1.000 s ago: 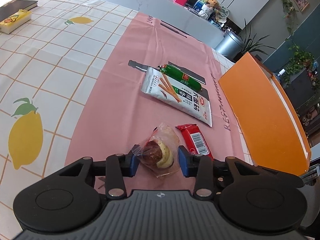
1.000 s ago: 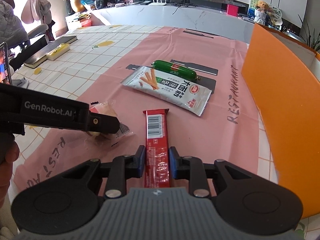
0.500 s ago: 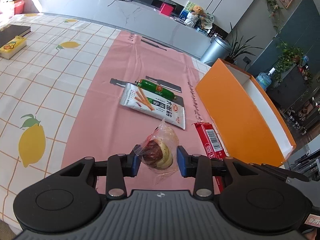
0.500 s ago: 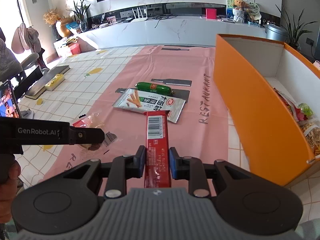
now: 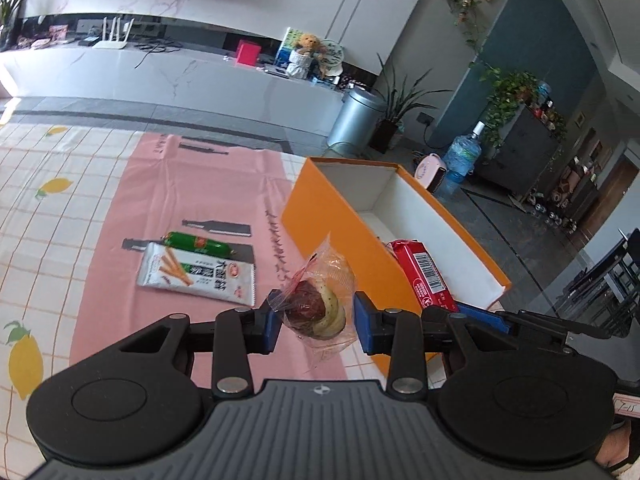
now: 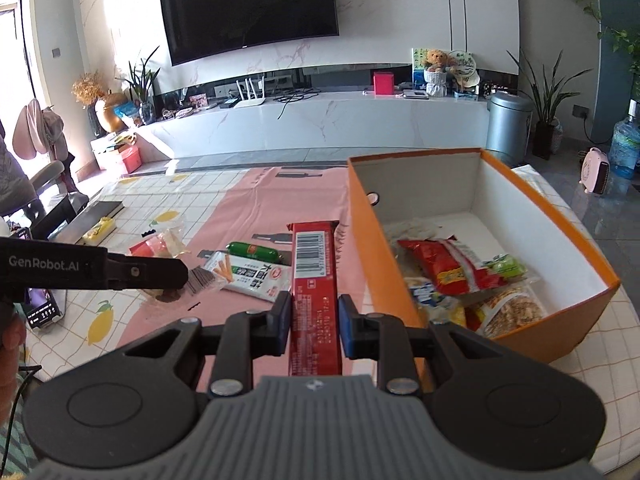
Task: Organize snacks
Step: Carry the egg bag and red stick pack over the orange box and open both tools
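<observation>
Both claws tilt downward above the table (image 6: 168,196), the left claw (image 5: 314,316) clamped on a clear-wrapped pastry (image 5: 320,304) and the right claw (image 6: 314,320) pinching a red bar (image 6: 314,280) lengthwise, the orange box (image 6: 552,220) to their right.

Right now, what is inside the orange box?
The orange box holds several snack packets at its near end, a red packet on top. The far floor is bare. Anything beneath the pile is hidden.
</observation>
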Motion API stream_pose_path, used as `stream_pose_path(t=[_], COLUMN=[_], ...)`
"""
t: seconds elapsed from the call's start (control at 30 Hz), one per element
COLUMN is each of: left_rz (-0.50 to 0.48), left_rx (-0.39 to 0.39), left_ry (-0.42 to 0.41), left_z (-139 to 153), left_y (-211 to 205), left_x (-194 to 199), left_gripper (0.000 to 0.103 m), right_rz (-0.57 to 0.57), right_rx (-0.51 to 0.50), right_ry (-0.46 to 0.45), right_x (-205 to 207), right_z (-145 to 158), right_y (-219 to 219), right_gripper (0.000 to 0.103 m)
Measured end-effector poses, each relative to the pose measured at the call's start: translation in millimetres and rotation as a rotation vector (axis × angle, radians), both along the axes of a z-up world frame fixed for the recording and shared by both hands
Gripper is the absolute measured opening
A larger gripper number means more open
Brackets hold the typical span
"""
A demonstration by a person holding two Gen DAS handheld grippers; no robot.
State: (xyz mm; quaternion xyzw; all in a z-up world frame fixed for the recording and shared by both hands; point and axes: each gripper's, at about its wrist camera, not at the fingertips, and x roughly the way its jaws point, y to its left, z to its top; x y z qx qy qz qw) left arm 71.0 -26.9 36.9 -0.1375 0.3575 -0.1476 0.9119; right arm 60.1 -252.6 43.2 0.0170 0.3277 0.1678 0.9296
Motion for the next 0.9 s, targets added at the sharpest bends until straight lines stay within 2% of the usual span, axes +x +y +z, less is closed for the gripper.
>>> stream_pose_path(t=[0.2,0.47,0.6,0.9], left_rz=[-0.150,-0.285,-0.337,-0.521], left_rx=[0.065,0.168,0.229,0.479], left_ry=[-0.034,0.008,0.060,0.212], left_z=[20,14,5,-34], left_y=[-53,-111,-131,-175], left_x=[32,95,129,190], left_gripper=[0.042,0.042,0.042,0.042], right_rz=[-0.046,-0.056,-0.035,0.030], right_rx=[0.009,-0.024,-0.033,-0.117], right_ry=[0.017,0.100,0.150,0.226], right_x=[23,77,110,181], right_z=[17,11,-2,-26], right_y=[-53,-99,-111,-109], right_gripper=[0.022,0.022,0.022,0.022])
